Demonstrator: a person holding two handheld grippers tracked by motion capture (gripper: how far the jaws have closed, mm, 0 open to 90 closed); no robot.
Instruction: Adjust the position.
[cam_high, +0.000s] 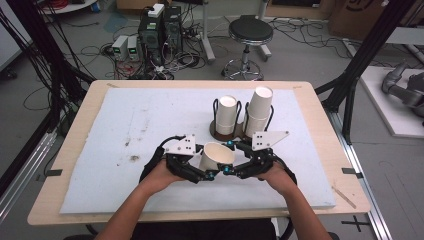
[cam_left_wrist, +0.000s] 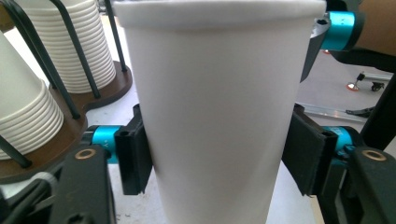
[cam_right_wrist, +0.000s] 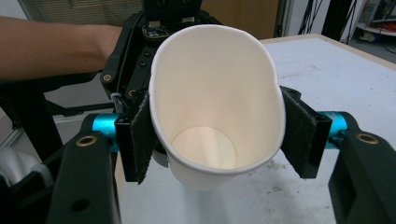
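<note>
Cup (cam_high: 217, 156) mid-table, edges well clear

Two cup stacks (cam_high: 227, 116) (cam_high: 259, 112) stand in a wire holder (cam_high: 219, 133) on the white mat (cam_high: 125, 150); a stool (cam_high: 250, 32) stands beyond the table (cam_high: 87, 105).

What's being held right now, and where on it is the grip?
A white paper cup: the right tool squeezes its rim out of round, and the left tool sits around its lower body.

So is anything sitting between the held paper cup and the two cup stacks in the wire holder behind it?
Nothing visible does. The paper cup is between the left gripper and right gripper, and only bare white mat separates it from the wire holder with its two cup stacks.
</note>
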